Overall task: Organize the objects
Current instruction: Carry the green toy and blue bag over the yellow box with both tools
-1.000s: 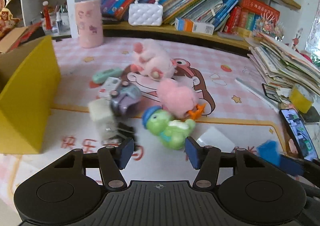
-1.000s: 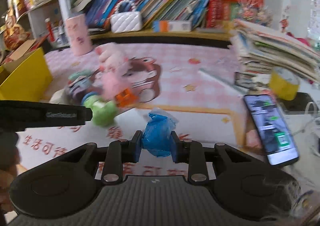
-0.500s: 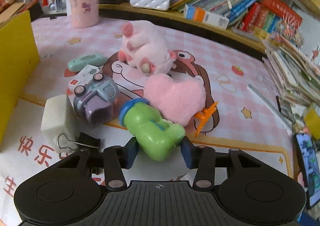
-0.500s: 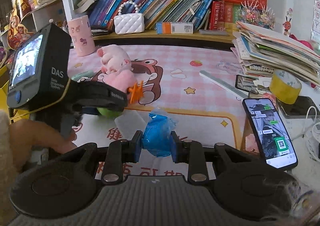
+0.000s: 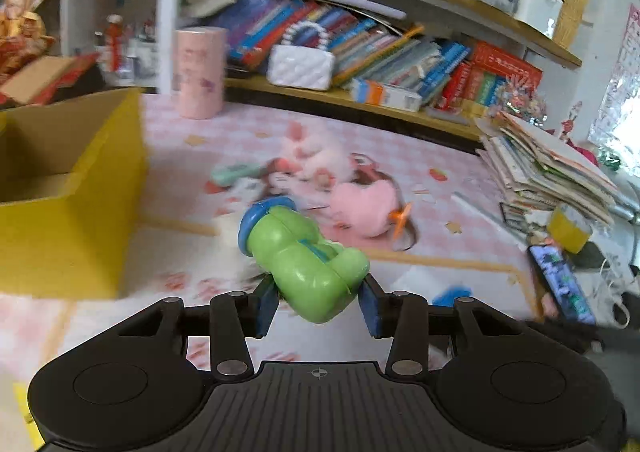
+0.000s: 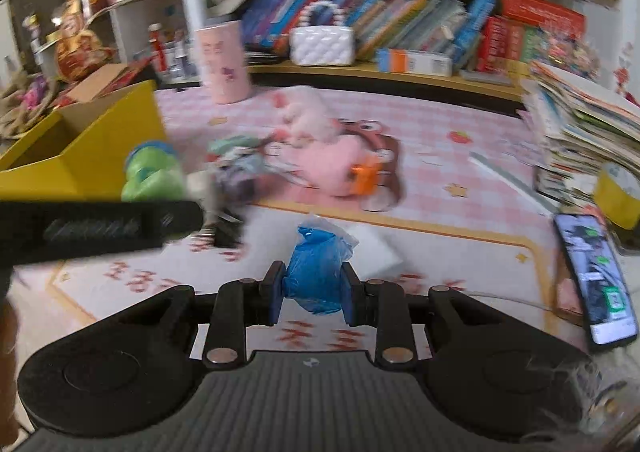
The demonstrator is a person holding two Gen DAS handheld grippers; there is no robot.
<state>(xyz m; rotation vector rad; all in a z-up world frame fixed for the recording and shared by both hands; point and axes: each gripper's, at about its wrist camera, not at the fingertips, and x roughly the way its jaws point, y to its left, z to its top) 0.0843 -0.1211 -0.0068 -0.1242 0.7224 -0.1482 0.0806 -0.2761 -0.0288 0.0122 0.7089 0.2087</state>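
Observation:
My left gripper [image 5: 318, 300] is shut on a green toy with a blue cap [image 5: 302, 252] and holds it lifted above the mat; it also shows in the right wrist view [image 6: 150, 174]. My right gripper [image 6: 314, 294] is shut on a blue wrapped bundle [image 6: 318, 272]. An open yellow box [image 5: 68, 188] stands at the left, also in the right wrist view [image 6: 92, 148]. A pink plush heart [image 5: 366, 208], a pink plush animal [image 5: 316, 150], an orange clip [image 5: 400, 218] and a small purple toy [image 6: 240, 168] lie on the pink mat [image 5: 400, 156].
A pink cup [image 5: 198, 72] and a white quilted purse [image 5: 302, 66] stand by the bookshelf at the back. A stack of books [image 5: 548, 168], a yellow tape roll [image 5: 568, 228] and a phone [image 6: 592, 280] lie at the right.
My left gripper has closed on the green toy and lifted it off the mat, toward the left. My right gripper still holds the blue bundle.

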